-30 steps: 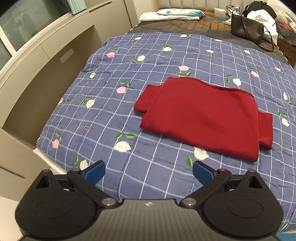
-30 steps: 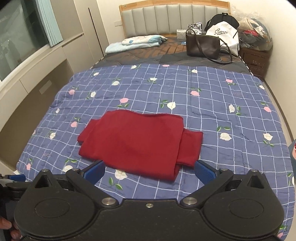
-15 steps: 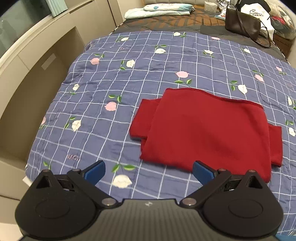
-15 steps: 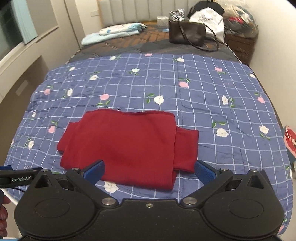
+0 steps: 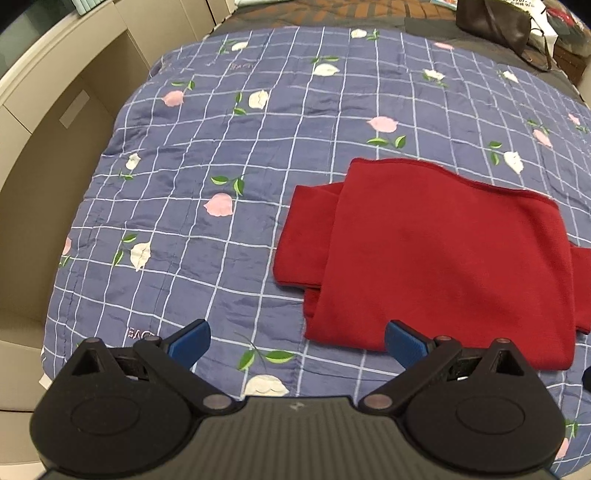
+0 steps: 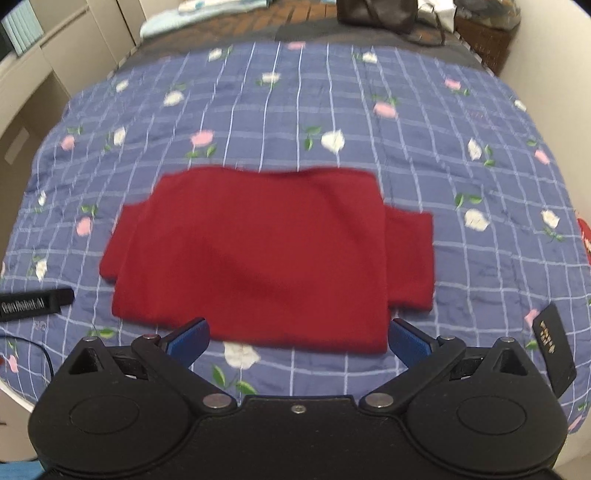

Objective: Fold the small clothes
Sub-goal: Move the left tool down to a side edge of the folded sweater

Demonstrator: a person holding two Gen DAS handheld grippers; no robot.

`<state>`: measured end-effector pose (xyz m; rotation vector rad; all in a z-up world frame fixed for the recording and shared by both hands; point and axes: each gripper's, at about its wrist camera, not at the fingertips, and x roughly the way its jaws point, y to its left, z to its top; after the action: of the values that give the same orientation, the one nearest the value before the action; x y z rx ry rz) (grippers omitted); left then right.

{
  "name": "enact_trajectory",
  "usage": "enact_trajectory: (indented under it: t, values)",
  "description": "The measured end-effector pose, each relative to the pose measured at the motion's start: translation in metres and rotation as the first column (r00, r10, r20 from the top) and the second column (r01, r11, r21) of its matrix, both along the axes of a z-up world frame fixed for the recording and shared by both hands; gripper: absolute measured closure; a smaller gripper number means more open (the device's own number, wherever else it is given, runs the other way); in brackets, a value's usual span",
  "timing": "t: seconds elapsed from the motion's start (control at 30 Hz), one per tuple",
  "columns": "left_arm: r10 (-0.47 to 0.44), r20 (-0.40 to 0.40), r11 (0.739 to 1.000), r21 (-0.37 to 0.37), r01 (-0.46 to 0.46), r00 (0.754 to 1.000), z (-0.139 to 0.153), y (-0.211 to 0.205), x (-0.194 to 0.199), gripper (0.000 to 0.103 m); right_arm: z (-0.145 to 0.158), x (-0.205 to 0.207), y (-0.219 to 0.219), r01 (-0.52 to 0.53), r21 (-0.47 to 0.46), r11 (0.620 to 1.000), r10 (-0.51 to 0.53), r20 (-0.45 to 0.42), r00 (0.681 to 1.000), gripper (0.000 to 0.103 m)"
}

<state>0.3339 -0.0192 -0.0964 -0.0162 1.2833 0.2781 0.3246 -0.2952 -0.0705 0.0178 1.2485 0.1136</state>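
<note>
Bedding fills both views: a blue quilt (image 5: 258,221) with a white grid and a scatter of pink and white flowers covers the bed from edge to edge. Beige built-in cabinetry (image 5: 55,122) runs along the left side of the bed. At the far end, past the quilt, a brown blanket (image 6: 258,22) lies across the mattress, with a dark handbag (image 5: 495,22) standing on it toward the right and pale folded bedding (image 6: 207,7) toward the left.

On the quilt lies the red garment (image 6: 258,251), partly folded into a flat, roughly rectangular block with a shorter layer poking out at each side. From the right wrist camera it sits centred, its near edge just ahead of the fingertips; this view is somewhat blurred. From the left wrist camera it lies to the right of centre, its near left corner between the two blue tips.

The left gripper (image 5: 297,341) hovers over the near part of the quilt with its blue-padded fingers spread wide and nothing between them. The right gripper (image 6: 297,339) is likewise spread wide and empty, facing the garment's near edge. In the right wrist view, a black bar with white lettering (image 6: 35,304) reaches in from the left edge, and a small dark rectangular object (image 6: 554,347) is at the far right; what it is cannot be told.
</note>
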Motion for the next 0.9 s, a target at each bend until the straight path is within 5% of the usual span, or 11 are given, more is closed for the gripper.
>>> enact_trajectory:
  t: [0.33, 0.6, 0.77, 0.9]
  values:
    - [-0.009, -0.059, 1.000, -0.005, 0.009, 0.998, -0.041, 0.027, 0.031, 0.000, -0.058, 0.020, 0.037, -0.078, -0.086, 0.993, 0.067, -0.124, 0.990, 0.001]
    - [-0.018, -0.089, 1.000, -0.006, 0.017, 0.996, -0.079, 0.033, 0.057, 0.001, -0.104, 0.061, 0.065, -0.182, -0.151, 0.972, 0.167, -0.105, 0.980, 0.001]
    - [-0.042, -0.092, 0.999, -0.001, 0.043, 0.995, -0.095, 0.032, 0.065, 0.001, -0.121, 0.087, 0.075, -0.173, -0.199, 0.965, 0.184, 0.038, 0.982, 0.001]
    - [-0.048, -0.096, 0.999, 0.002, 0.048, 0.994, -0.102, 0.033, 0.066, 0.001, -0.131, 0.092, 0.078, -0.156, -0.269, 0.950, 0.215, 0.207, 0.954, 0.001]
